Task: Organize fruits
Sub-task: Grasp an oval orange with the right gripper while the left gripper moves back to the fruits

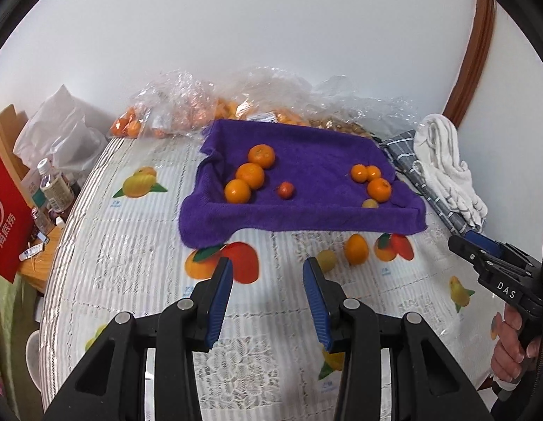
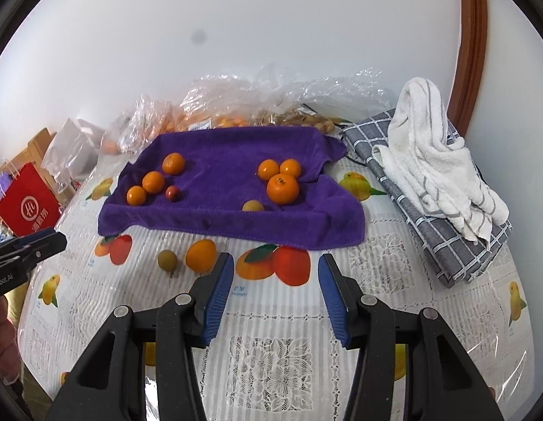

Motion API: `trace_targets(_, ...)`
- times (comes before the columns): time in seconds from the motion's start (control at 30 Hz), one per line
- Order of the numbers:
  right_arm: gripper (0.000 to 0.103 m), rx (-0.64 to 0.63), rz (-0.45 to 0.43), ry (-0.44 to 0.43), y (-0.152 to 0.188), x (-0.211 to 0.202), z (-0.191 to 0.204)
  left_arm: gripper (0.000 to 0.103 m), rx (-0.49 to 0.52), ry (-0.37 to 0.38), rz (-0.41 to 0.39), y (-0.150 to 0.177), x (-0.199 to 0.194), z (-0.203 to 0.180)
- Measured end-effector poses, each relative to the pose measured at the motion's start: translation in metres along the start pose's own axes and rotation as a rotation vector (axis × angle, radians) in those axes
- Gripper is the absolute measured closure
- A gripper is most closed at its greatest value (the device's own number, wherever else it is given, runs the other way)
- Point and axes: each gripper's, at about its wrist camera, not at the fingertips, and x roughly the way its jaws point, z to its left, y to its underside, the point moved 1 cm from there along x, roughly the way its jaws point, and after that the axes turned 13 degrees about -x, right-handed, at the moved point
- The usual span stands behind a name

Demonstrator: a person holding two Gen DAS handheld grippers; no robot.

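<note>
Our left gripper [image 1: 267, 270] and right gripper [image 2: 275, 266] hover over the tablecloth [image 2: 271, 351], jaws released, nothing between them. Just ahead of the left jaws, slightly right, lie two loose fruits: a small yellow-green fruit [image 1: 326, 260] and an orange kumquat-like fruit [image 1: 356, 249], near each other but apart; from the right jaws they sit ahead-left. Beyond both, the purple towel [image 1: 306, 224] carries tangerines [image 1: 249, 175] far-left and another cluster [image 1: 379, 189] far-right, plus one small red fruit [image 1: 285, 189]. Risk, we judge: round fruit rolling away if one pad nudges it first; printed fruits on the cloth could mislead aim.
</note>
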Motion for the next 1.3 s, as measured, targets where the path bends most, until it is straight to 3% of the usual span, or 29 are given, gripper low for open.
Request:
trace_targets(0.37, 0.057, -0.003, 0.048, -0.029, -0.002, 0.038, 0.011, 0.064, -0.034, -0.044, 0.021, -0.004, 0.021, 0.031)
trace_targets(0.63, 0.057, 0.015, 0.096, -0.099, 0.003, 0.075, 0.026, 0.064, -0.042, -0.053, 0.059, -0.001, 0.038, 0.042)
trace_targets(0.9, 0.057, -0.047, 0.089, -0.149, -0.01, 0.094, 0.06, 0.064, -0.063, -0.061, 0.082, -0.003, 0.053, 0.054)
trace_targets(1.1, 0.057, -0.04, 0.108, -0.182, -0.016, 0.112, 0.063, 0.064, -0.061, -0.07, 0.092, -0.003, 0.061, 0.061)
trace_targets(1.3, 0.057, -0.053, 0.132, -0.169, -0.016, 0.128, 0.07, 0.064, -0.071, -0.068, 0.106, 0.001, 0.069, 0.068)
